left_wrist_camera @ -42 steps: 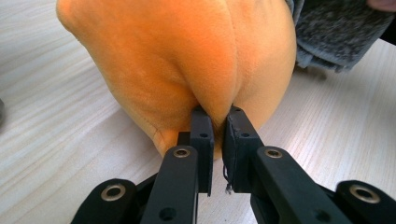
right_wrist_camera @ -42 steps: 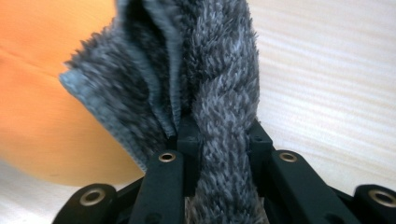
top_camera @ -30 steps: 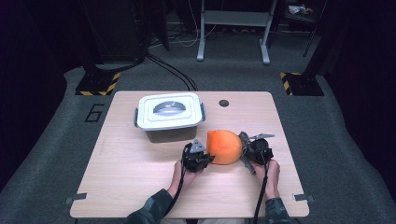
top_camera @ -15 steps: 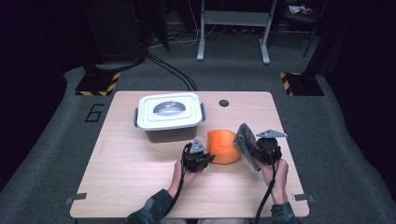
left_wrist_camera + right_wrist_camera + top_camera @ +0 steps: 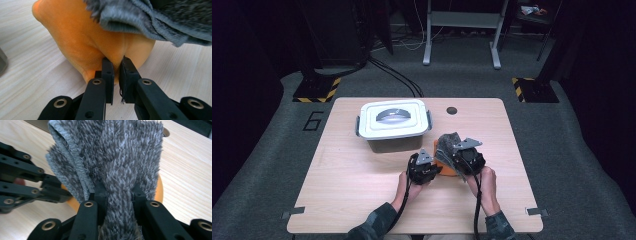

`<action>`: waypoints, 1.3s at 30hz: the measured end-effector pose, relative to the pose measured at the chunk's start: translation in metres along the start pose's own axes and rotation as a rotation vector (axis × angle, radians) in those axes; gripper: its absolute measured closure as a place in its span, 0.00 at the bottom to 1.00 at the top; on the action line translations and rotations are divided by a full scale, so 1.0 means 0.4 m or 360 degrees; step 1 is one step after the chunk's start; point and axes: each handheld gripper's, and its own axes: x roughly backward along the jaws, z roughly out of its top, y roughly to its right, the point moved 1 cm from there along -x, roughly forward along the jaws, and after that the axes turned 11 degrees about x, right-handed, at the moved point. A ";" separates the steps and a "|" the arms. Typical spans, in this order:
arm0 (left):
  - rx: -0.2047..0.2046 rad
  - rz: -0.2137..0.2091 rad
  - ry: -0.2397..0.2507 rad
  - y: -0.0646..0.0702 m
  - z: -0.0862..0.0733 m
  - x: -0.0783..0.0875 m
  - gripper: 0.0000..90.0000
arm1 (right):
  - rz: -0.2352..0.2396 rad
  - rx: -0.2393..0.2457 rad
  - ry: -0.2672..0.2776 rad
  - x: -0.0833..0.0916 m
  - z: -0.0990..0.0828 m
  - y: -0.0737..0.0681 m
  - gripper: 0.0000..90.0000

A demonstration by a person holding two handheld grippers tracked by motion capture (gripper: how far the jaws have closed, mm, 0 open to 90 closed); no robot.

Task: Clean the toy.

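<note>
A dark workshop floor with cables and hazard-striped feet surrounds a pale wooden desk (image 5: 362,200), and in the high view the lidded white box (image 5: 393,122) at its far left-centre serves as the landmark. Just in front of that box and to its right lies the orange thing (image 5: 447,169), soft-looking, mostly covered by the grey fluffy cloth (image 5: 447,144); the left gripper (image 5: 424,170) sits on the side nearer the box, the right gripper (image 5: 464,157) on the side farther from it, lifted above the desk. In the left gripper view, its fingers (image 5: 108,75) are nearly pressed together, pinching a small fold of the orange thing's skin, with the cloth hanging above. That bite looks shallow: if the cloth tugs upward, the fold could slip free, or the orange thing could be dragged along instead of staying down. In the right gripper view, the fingers (image 5: 100,192) are closed on a bunched middle of the cloth, whose loose edges droop over the orange thing and toward the left gripper. Those hanging edges could snag on the other gripper or on the box's latch, and a thick, springy bunch like this could work out of the pinch.
</note>
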 end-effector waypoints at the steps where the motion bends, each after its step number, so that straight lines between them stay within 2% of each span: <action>1: -0.0006 0.0003 0.0001 0.000 0.000 0.000 0.92 | -0.0005 -0.0023 -0.0001 0.000 -0.003 0.004 0.82; 8: -0.0002 -0.0005 -0.0002 0.000 0.000 -0.002 0.92 | -0.0033 -0.0076 -0.0011 0.006 -0.028 0.037 0.82; 10: -0.0003 -0.0003 -0.0003 0.000 0.000 -0.002 0.92 | -0.0054 -0.0125 -0.0027 0.007 -0.044 0.055 0.82; 11: -0.0004 0.0001 0.0000 0.000 -0.001 -0.002 0.92 | -0.0054 -0.0125 -0.0027 0.007 -0.044 0.055 0.82; 12: -0.0005 0.0000 -0.0003 0.000 -0.001 -0.003 0.92 | -0.0068 -0.0165 -0.0042 0.005 -0.054 0.066 0.82; 15: -0.0003 0.0000 -0.0005 0.000 -0.001 -0.003 0.92 | -0.0072 -0.0171 -0.0041 0.003 -0.064 0.076 0.82; 23: 0.0006 0.0001 0.0000 -0.001 -0.004 -0.004 0.92 | -0.0106 -0.0258 -0.0094 -0.014 -0.104 0.111 0.82; 25: 0.0008 -0.0004 0.0004 -0.002 -0.006 -0.004 0.92 | -0.0113 -0.0280 -0.0132 -0.023 -0.116 0.120 0.82; 31: 0.0013 -0.0007 -0.0002 -0.004 -0.007 -0.005 0.92 | -0.0098 -0.0351 -0.0213 -0.067 -0.159 0.142 0.82; 34: 0.0013 -0.0006 -0.0006 -0.005 -0.007 -0.005 0.92 | -0.0059 -0.0383 -0.0256 -0.090 -0.177 0.146 0.82; 39: 0.0017 -0.0006 0.0002 -0.004 -0.008 -0.006 0.92 | -0.0031 -0.0400 -0.0266 -0.111 -0.192 0.147 0.82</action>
